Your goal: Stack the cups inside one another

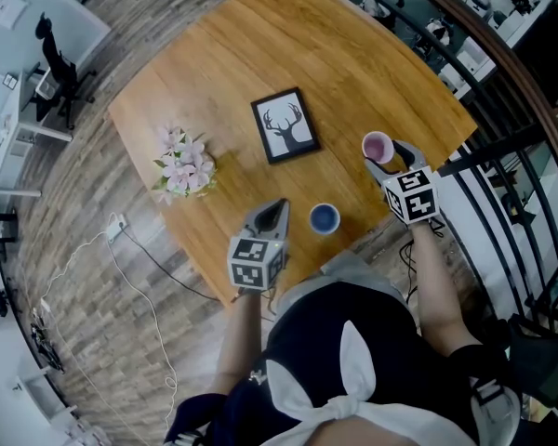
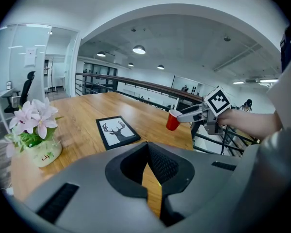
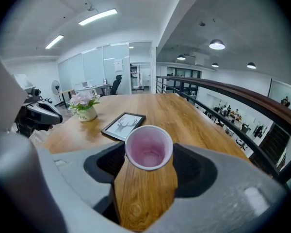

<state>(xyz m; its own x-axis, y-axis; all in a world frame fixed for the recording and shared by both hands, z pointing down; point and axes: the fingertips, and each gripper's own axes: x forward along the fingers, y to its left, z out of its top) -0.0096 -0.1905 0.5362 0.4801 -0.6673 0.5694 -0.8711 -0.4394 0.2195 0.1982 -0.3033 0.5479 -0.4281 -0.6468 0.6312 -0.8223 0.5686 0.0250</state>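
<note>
At the near edge of the counter (image 1: 223, 72), the left claw (image 1: 277, 208) rests with its jaws together and nothing between them, just beside the blue cup (image 1: 325, 218), which stands upright and open on the wood. Farther to the right, the right claw (image 3: 148, 152) is clamped on the red cup (image 1: 377, 146), held mouth-up and clear of the surface (its pale pink inside faces the claw's own camera). The step in hand appears to be carrying the red cup across to nest it in the blue one. Done well, that likely means keeping the cup upright, centring its base over the blue rim before descending, then lowering straight down and letting go only once it has seated. A light plastic cup may skate or tip if nudged off-centre, so the idle left claw could usefully steady the blue cup's side. Beyond the cups, a framed deer picture (image 1: 285, 125) lies flat and a flower pot (image 1: 184, 167) stands to the left, both well apart from the likely path.
</note>
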